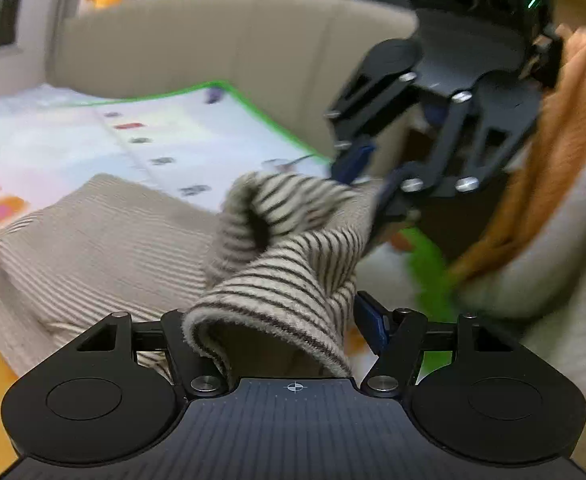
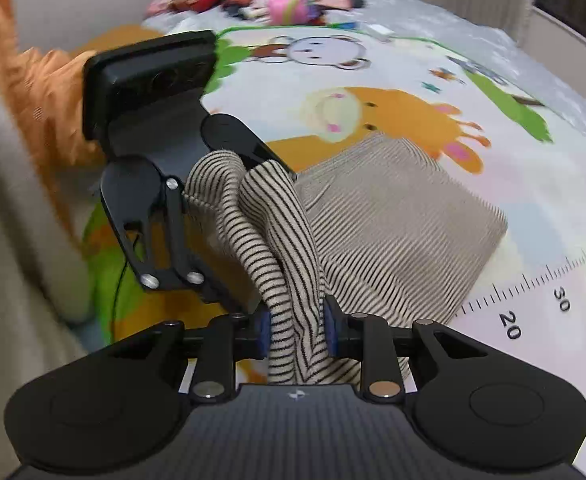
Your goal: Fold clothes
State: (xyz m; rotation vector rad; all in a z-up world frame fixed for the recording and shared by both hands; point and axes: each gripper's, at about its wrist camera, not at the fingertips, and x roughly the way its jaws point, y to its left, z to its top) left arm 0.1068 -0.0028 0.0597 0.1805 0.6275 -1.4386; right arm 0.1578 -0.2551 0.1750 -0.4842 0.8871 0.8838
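Note:
A beige knit garment with thin black stripes (image 1: 105, 236) lies partly folded on a cartoon play mat (image 1: 165, 128); it also shows in the right wrist view (image 2: 405, 224). One raised edge of it (image 1: 289, 276) runs between both grippers. My left gripper (image 1: 277, 332) is shut on that edge, the cloth bunched between its fingers. My right gripper (image 2: 298, 328) is shut on the same striped edge (image 2: 289, 256), its blue pads (image 2: 330, 328) pressing the cloth. The right gripper also shows in the left wrist view (image 1: 367, 176), and the left gripper in the right wrist view (image 2: 221, 184). Both hold the edge lifted above the mat.
A beige padded wall (image 1: 229, 40) borders the mat. An orange cloth (image 1: 561, 160) hangs at the right of the left wrist view and shows in the right wrist view (image 2: 37, 92). Toys and pink-red clothes (image 2: 253, 0) lie at the mat's far end. A printed ruler scale (image 2: 541, 292) marks the mat.

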